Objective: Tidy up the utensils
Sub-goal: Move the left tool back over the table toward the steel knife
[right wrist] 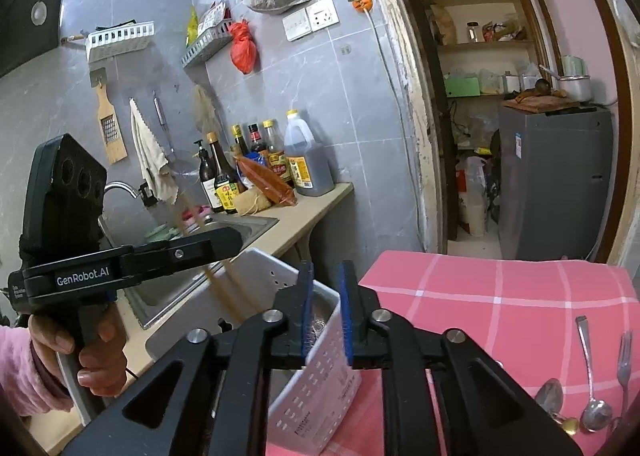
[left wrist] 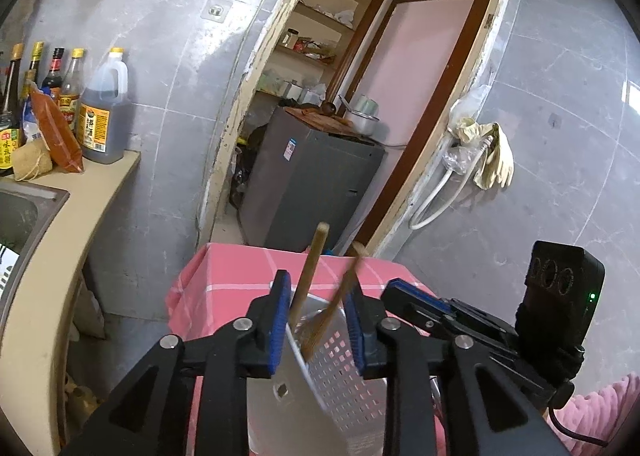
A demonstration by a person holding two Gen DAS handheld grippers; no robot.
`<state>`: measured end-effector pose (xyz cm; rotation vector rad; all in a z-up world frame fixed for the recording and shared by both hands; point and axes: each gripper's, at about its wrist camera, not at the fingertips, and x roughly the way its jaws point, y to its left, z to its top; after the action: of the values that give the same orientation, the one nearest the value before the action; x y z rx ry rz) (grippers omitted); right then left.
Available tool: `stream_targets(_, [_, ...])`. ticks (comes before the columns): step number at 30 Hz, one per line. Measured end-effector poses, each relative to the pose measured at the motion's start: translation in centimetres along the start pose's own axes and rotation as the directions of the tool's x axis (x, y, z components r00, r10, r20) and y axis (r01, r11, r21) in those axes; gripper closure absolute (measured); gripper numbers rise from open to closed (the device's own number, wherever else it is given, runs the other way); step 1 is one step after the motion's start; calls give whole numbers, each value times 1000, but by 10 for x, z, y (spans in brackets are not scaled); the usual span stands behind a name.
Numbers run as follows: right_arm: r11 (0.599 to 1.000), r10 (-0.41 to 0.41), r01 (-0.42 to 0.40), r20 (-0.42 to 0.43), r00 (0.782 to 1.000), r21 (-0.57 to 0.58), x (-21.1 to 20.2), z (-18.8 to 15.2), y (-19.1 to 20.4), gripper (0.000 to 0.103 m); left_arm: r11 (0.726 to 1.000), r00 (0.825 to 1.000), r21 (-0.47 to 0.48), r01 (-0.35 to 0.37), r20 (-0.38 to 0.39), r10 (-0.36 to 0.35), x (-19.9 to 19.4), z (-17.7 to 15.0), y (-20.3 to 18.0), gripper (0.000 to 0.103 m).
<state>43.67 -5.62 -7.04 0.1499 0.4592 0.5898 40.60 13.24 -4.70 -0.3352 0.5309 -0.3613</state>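
Chopsticks (left wrist: 308, 276) stand in the perforated utensil basket (right wrist: 320, 388) on the checked tablecloth (right wrist: 500, 296); spoons (right wrist: 592, 388) and fork (right wrist: 624, 360) lie to its right

The perforated white plastic utensil basket (left wrist: 340, 368) holds two tan wooden chopsticks (left wrist: 310, 276) and stands on a pink tablecloth crossed by thin white check lines (right wrist: 500, 296). Both black grippers, the left gripper (left wrist: 318, 320) and the right gripper (right wrist: 326, 308), carry bright blue finger pads (left wrist: 280, 320). Shiny silver metal spoons (right wrist: 592, 376) and a silver fork (right wrist: 623, 360) lie on the cloth, before grey marbled wall tiles (right wrist: 320, 96).
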Motion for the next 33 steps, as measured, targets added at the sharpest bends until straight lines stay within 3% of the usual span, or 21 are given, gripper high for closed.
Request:
stream_targets(4, [1000, -28, 28, 22, 999, 8, -17, 3, -6, 69, 999, 999, 14, -33, 15, 33, -7, 0, -8, 69])
stream_targets(13, [991, -131, 128, 79, 988, 41, -63, 14, -33, 36, 986, 985, 61, -153, 87, 147, -21, -2, -41, 24])
stream_targets(18, [983, -181, 175, 119, 976, 61, -94, 19, -51, 18, 974, 972, 93, -205, 136, 192, -30, -5, -67, 12])
stream_targets(25, [964, -263, 255, 163, 951, 68, -138, 24, -77, 2, 965, 960, 119, -236, 184, 212, -28, -12, -115, 5])
stream_targets(33, [935, -355, 350, 175, 918, 57, -184, 22, -111, 1, 962, 957, 142, -231, 210, 199, -9, -27, -167, 1])
